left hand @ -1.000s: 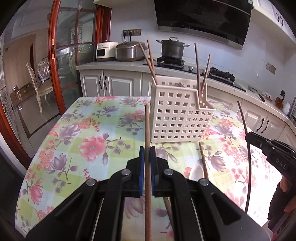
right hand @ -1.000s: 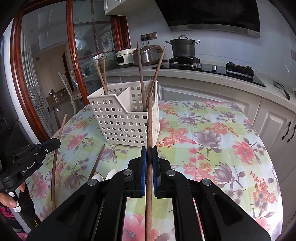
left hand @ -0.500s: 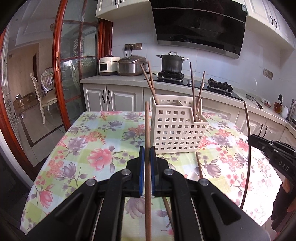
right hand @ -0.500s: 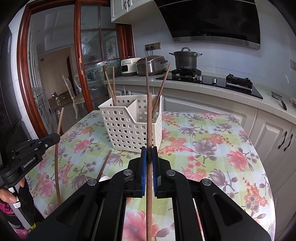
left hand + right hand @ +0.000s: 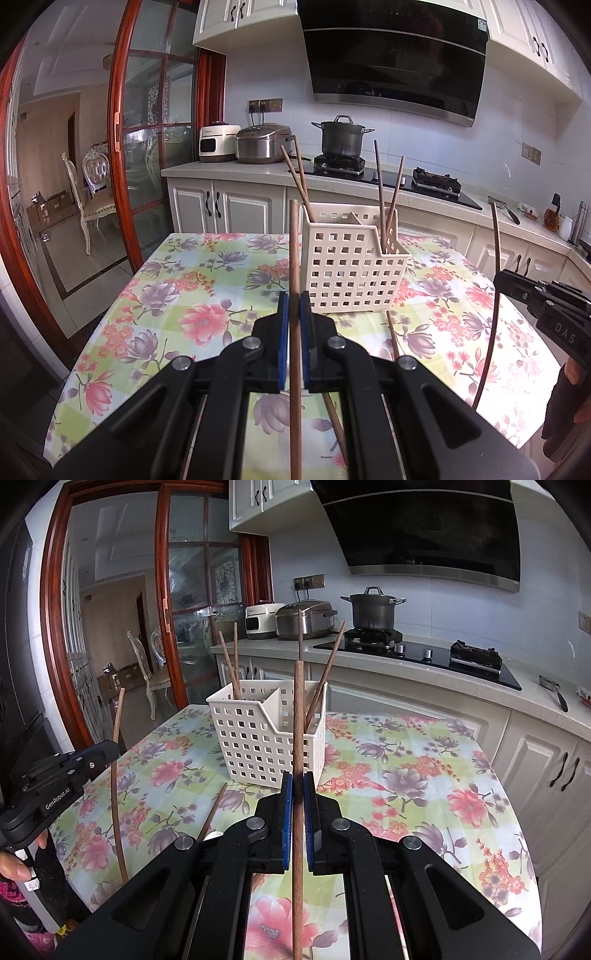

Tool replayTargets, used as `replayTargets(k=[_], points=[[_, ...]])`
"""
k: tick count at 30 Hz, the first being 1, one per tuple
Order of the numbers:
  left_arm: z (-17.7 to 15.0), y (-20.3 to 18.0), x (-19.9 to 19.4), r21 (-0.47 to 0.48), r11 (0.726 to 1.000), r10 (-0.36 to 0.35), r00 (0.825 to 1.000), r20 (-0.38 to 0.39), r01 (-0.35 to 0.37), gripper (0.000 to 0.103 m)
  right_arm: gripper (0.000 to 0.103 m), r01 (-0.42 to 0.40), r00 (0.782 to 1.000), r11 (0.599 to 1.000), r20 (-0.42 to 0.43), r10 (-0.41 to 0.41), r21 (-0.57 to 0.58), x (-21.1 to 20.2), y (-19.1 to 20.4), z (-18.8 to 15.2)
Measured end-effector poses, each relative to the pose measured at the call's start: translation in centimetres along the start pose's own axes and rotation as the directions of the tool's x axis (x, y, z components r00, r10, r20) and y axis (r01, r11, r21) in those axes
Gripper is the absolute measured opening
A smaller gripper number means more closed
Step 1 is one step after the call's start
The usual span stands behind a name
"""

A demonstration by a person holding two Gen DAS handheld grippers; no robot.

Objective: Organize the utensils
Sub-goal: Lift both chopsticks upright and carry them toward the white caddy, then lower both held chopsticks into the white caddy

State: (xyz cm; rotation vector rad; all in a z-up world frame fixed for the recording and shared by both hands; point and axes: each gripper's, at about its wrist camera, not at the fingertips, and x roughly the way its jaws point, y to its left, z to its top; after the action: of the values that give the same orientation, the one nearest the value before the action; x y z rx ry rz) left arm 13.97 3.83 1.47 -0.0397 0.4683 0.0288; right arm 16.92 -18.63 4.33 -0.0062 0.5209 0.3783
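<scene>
My left gripper (image 5: 294, 295) is shut on a brown wooden chopstick (image 5: 294, 258) that stands upright between the blue pads. My right gripper (image 5: 297, 775) is likewise shut on a second chopstick (image 5: 298, 720), held upright. Both hang above the floral table, short of the white perforated utensil basket (image 5: 351, 273) (image 5: 258, 746). Several chopsticks (image 5: 384, 199) (image 5: 231, 664) stand in the basket's two compartments. One loose chopstick (image 5: 393, 336) (image 5: 212, 814) lies on the cloth in front of the basket. Each gripper shows in the other's view, the right gripper (image 5: 496, 275) and the left gripper (image 5: 116, 747), with its chopstick.
The flowered tablecloth (image 5: 192, 295) covers a rounded table. Behind it runs a counter with a rice cooker (image 5: 264, 144), a pot (image 5: 341, 136) on the hob and white cabinets. A glass door with a red frame (image 5: 122, 147) is at left. A person's hand (image 5: 14, 864) holds the left tool.
Both grippers have risen and tipped upward with their chopsticks, so the basket sits lower and farther in each view. The grips are unchanged.
</scene>
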Motion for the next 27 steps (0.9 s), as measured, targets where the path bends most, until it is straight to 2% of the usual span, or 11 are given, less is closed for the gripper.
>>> replayTargets(k=[27], points=[[0.3, -0.2, -1.1, 0.006, 1.0, 0.009, 0.999, 0.051, -0.009, 0.006, 0.006, -0.011, 0.999, 1.0, 0.032, 0.011, -0.008, -1.6, 0.4, 0.3]])
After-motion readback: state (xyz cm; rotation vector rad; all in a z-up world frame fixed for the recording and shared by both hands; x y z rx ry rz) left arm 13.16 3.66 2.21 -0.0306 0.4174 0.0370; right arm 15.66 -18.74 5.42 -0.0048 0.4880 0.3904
